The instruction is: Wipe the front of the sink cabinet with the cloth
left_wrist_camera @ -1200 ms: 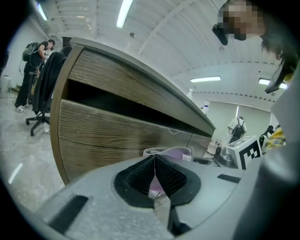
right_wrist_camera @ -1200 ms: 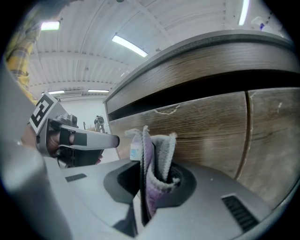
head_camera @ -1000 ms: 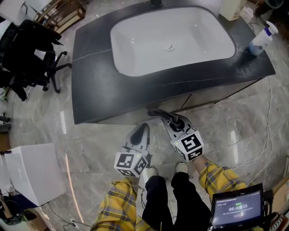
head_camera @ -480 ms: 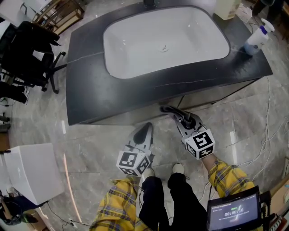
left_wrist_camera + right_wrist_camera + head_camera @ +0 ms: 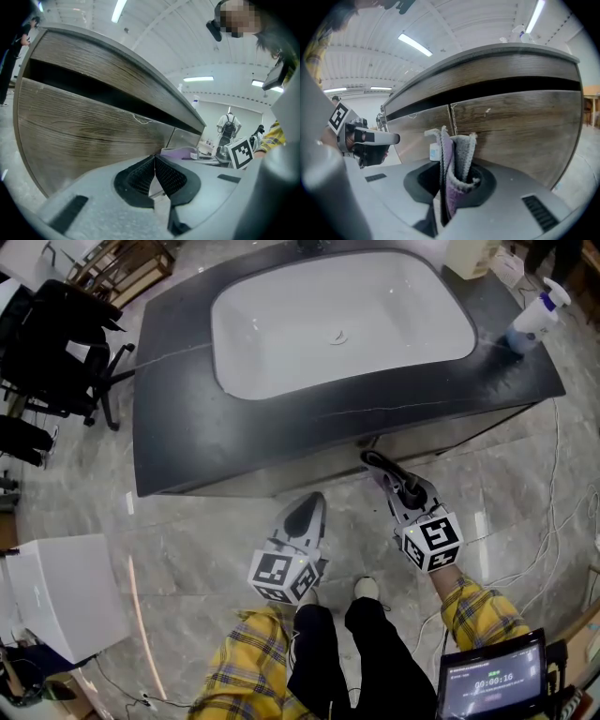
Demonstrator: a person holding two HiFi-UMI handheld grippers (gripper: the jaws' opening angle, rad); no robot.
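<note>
Two hand-held grippers hang low before the wood-grain sink cabinet [image 5: 513, 126], under its dark stone countertop [image 5: 178, 418]. The right gripper [image 5: 451, 159] is clamped on a folded grey-and-lilac cloth [image 5: 459, 150], which stands up toward twelve o'clock, close before the cabinet door. The left gripper [image 5: 154, 164], at eight o'clock of the right in the head view, has its jaws pressed together on nothing.
</note>
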